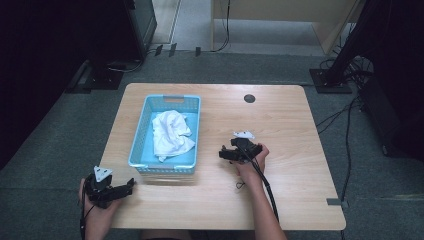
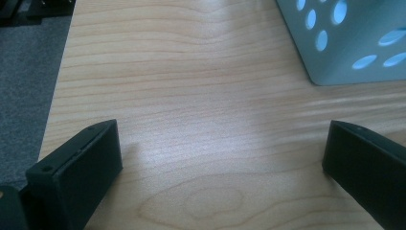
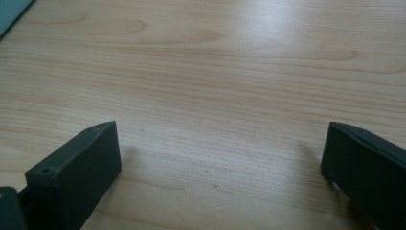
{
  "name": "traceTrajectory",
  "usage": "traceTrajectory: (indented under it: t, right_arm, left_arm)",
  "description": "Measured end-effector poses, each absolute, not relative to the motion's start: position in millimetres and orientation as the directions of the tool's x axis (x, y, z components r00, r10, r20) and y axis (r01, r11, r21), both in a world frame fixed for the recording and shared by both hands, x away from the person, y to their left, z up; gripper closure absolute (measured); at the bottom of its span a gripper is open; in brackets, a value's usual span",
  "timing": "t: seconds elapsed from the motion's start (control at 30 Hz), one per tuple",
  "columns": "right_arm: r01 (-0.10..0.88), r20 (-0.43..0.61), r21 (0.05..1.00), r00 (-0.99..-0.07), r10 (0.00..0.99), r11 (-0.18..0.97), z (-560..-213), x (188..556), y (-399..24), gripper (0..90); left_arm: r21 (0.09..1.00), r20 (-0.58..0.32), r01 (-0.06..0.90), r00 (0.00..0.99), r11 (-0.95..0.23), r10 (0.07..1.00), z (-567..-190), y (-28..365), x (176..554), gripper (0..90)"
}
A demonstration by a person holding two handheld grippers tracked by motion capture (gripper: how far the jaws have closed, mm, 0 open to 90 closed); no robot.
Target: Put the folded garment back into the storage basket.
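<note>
A light blue perforated basket [image 1: 143, 123] stands on the left half of the wooden table [image 1: 280, 125], and a crumpled white cloth [image 1: 170, 134] lies inside it. My left gripper [image 1: 131, 186] rests at the table's near left corner, just below the basket's front wall, jaws pointing right. In the left gripper view this gripper [image 2: 222, 143] is open over bare wood, with a basket corner [image 2: 344, 43] at the upper right. My right gripper [image 1: 222, 153] lies right of the basket, pointing left toward it. It is open [image 3: 220, 143] with nothing between its jaws.
A dark round grommet [image 1: 249, 98] sits in the tabletop near the far edge. Grey carpet surrounds the table, with black stands and cables [image 1: 345, 120] at the right and back. A strip of carpet [image 2: 24, 86] borders the table's edge in the left gripper view.
</note>
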State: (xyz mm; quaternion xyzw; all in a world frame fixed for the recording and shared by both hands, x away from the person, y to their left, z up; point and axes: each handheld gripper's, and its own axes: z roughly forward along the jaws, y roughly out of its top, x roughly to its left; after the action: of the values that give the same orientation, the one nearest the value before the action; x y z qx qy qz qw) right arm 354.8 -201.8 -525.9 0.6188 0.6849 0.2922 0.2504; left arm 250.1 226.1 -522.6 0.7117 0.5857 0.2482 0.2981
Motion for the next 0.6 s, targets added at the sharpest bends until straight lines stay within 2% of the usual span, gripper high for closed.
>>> traceTrajectory:
  t: [0.6]
  right_arm:
    - [0.701, 0.020, 0.711, -0.107, 0.994, 0.061, -526, 340, -226, 0.0]
  left_arm:
    - [0.715, 0.004, 0.686, 0.191, -0.136, 0.982, -523, 226, 250, 0.0]
